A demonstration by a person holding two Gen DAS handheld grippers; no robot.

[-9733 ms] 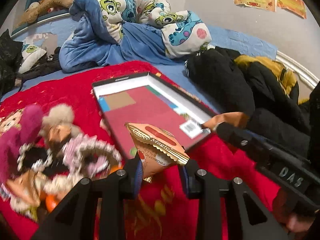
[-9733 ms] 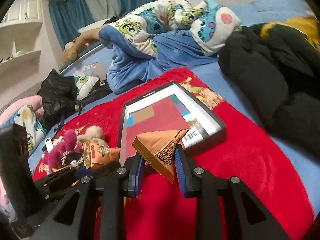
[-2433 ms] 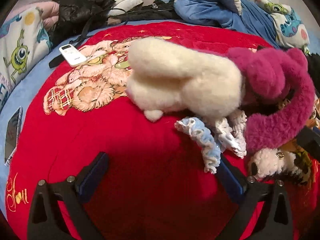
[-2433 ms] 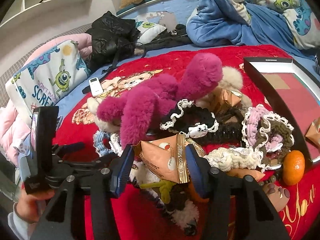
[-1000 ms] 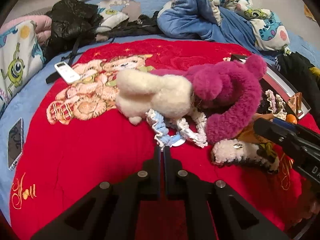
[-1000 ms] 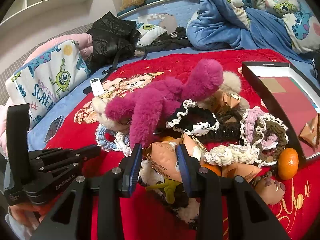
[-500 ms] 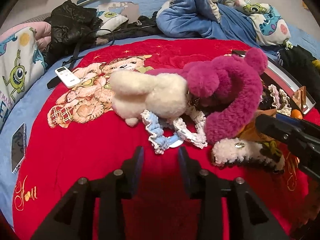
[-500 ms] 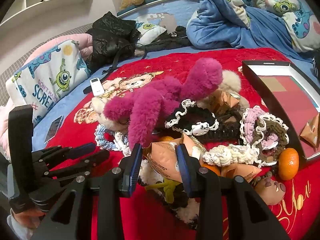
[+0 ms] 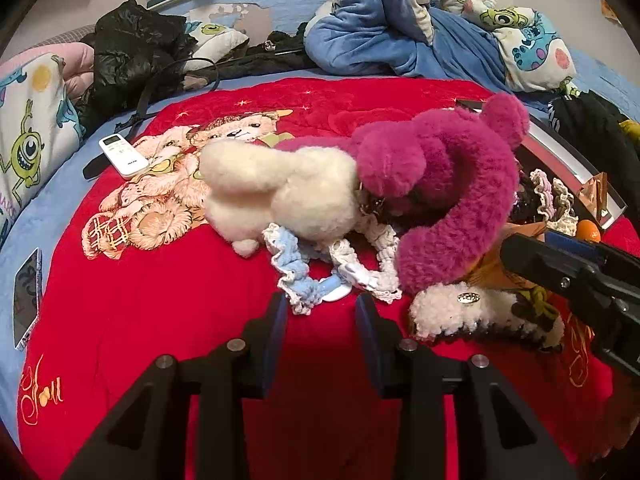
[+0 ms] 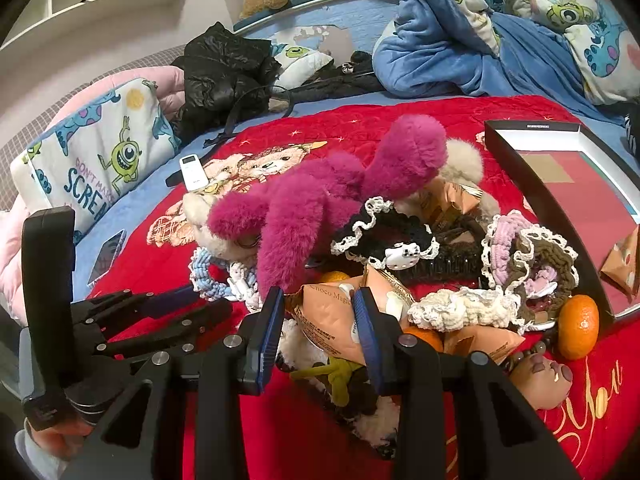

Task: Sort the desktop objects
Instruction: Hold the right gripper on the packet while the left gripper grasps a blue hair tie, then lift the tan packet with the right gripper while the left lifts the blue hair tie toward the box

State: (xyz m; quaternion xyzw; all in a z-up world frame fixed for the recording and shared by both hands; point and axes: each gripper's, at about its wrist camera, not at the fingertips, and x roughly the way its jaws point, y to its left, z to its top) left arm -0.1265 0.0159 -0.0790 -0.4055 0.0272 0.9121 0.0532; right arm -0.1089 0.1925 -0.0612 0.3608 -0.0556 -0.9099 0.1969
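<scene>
Orange snack packet [image 10: 326, 320] (crumpled) clamped in right claw [image 10: 319, 320].

Half buried under the magenta plush [image 10: 320, 200]: a cream plush [image 9: 280, 196], plus most of a black lace-trimmed scrunchie [image 10: 384, 232]. Orange snack packet [image 10: 332, 320] partly masked by the right gripper [image 10: 318, 320], its print legible only in part. Black tray [image 10: 560, 160] cropped by the frame's right edge. Phone [image 9: 26, 300] at far left, screen unreadable
</scene>
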